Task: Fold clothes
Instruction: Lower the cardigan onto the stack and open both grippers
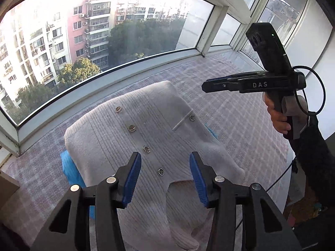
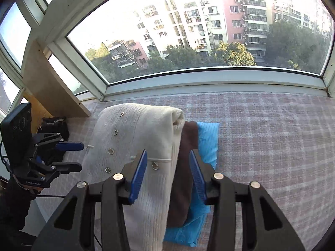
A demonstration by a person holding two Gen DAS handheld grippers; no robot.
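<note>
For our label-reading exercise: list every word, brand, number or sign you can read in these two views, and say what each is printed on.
"DAS": white letters on the side of the right gripper, seen from the left wrist view.
Small white print on the body of the left gripper, seen from the right wrist view: too small and blurred to read.
Cream cardigan: no readable text.

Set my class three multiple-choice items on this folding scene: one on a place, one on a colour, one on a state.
1. What lies directly under the cream cardigan?
A a book
B a brown garment
C a plate

2. What colour is the bottom garment of the pile?
A blue
B green
C red

3. How do the jaws of the left gripper stand?
A shut on the cardigan
B open, holding nothing
C shut on a button

Key:
1 B, brown shows from under the cardigan's edge.
2 A, blue sticks out beneath the brown.
3 B, its pads stand apart above the knit.
</note>
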